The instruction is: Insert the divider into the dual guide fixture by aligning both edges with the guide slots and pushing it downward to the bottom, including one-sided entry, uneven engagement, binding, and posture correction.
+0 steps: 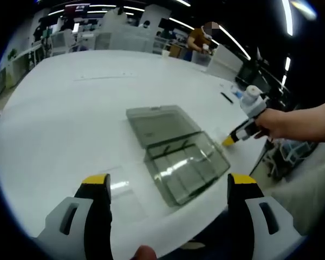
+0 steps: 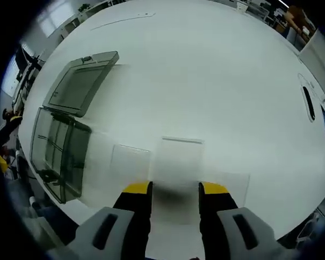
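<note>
right gripper (image 2: 175, 188) is hovering w/ jaws part open, holding nothing, clear dividers (image 2: 181, 157) lying flat on table (image 2: 216, 65) just ahead of tips, fixture box (image 2: 59, 151) well off to their left; left gripper (image 1: 168, 181) is gaping empty over box (image 1: 184, 168); thin clear sheet risks slipping when pinched.

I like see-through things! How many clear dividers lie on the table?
3: left divider nearest the box, middle divider, faint right divider. The right gripper may hide more.
</note>
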Motion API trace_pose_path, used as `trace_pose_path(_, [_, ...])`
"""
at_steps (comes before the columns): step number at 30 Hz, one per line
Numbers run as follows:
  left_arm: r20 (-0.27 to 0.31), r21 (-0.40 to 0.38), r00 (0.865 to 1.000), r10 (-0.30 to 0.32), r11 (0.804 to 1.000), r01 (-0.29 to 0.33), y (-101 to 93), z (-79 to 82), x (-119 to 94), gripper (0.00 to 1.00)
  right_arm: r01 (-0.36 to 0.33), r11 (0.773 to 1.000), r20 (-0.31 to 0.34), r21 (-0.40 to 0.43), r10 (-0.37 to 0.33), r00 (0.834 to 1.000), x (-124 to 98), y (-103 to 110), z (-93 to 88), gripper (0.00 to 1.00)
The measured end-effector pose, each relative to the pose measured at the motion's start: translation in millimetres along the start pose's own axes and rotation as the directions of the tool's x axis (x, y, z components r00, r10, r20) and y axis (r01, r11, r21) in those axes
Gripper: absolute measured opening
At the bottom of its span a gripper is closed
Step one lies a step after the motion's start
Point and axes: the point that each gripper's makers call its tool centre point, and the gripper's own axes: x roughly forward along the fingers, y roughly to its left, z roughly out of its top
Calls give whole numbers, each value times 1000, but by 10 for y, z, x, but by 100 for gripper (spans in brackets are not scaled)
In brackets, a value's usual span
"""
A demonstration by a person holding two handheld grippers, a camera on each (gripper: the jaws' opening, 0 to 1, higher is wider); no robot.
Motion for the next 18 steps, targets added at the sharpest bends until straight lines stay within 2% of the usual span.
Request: trace_pose_path(18, [0, 8, 1000, -3, 1000, 3, -53, 4, 6, 86, -2, 1000, -82, -4, 2, 997, -15, 6, -24, 30])
